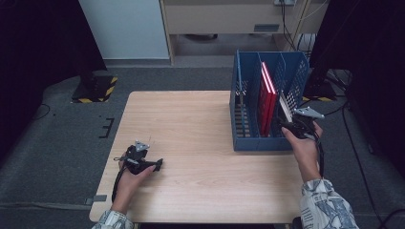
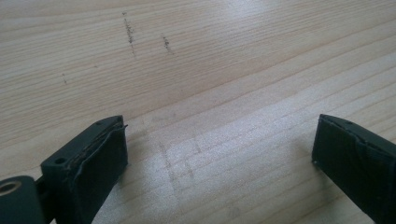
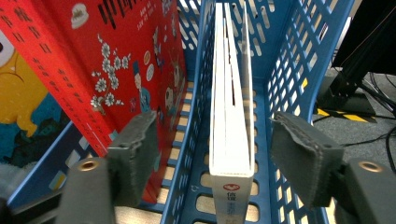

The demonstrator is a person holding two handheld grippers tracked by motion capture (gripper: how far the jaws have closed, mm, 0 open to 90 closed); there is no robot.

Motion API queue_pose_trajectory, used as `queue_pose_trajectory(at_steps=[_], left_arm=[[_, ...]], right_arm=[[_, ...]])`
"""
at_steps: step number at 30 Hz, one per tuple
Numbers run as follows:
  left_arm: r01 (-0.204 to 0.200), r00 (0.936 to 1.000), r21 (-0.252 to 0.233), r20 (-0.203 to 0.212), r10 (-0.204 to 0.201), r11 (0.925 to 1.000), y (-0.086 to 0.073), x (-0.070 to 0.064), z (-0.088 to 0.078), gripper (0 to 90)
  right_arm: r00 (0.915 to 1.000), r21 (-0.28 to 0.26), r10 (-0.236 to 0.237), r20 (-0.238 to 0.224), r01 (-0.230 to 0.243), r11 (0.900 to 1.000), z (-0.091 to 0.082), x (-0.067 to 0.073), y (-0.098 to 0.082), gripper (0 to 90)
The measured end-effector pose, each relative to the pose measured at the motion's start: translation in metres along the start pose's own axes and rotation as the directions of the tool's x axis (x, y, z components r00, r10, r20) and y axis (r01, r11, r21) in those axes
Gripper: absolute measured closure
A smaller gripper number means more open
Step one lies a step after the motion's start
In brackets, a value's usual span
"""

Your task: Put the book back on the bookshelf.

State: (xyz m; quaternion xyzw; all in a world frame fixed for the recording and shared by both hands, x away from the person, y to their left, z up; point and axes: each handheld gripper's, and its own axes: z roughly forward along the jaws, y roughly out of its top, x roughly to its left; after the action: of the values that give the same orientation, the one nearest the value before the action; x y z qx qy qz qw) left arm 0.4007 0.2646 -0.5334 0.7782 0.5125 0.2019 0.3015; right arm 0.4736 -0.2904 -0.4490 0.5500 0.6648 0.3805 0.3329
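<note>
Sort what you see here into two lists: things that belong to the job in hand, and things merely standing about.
Part of the job:
- white book, upright in the rack's right compartment, between the open right tool
- blue file rack
- red books in the middle compartment

Standing about:
- left tool, open over bare wooden table
- black stand bases with yellow-black stripes

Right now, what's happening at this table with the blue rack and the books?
A person holds a claw in each hand. The right claw sits at the blue file rack, its jaws open on either side of a white book standing upright in the rightmost compartment, not pressing on it. Red books stand in the compartment next to it. The left claw rests open on the wooden table, holding nothing.
</note>
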Motion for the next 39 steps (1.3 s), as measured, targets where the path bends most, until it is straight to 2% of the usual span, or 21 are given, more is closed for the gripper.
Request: queue_pose_trajectory(at_steps=[5,14,22,39], left_arm=[[-0.001,1.0,0.0,0.001,0.001,1.0,0.0,0.0,0.0,2.8],[0.0,1.0,0.0,0.001,0.0,1.0,0.0,0.0,0.0,2.8],[-0.001,1.0,0.0,0.002,0.001,1.0,0.0,0.0,0.0,2.7],[-0.001,1.0,-0.001,0.003,0.001,1.0,0.0,0.0,0.0,2.6]], right_arm=[[0.9999,0.001,0.015,-0.008,-0.015,1.0,-0.001,-0.002,0.0,25.6],[0.9997,0.022,0.014,-0.021,-0.013,1.0,0.0,-0.004,-0.001,19.1],[0.9991,0.017,0.009,-0.04,-0.008,1.0,-0.004,-0.001,0.0,14.6],[0.9977,0.018,-0.018,-0.065,0.02,1.0,-0.017,0.001,0.002,10.7]])
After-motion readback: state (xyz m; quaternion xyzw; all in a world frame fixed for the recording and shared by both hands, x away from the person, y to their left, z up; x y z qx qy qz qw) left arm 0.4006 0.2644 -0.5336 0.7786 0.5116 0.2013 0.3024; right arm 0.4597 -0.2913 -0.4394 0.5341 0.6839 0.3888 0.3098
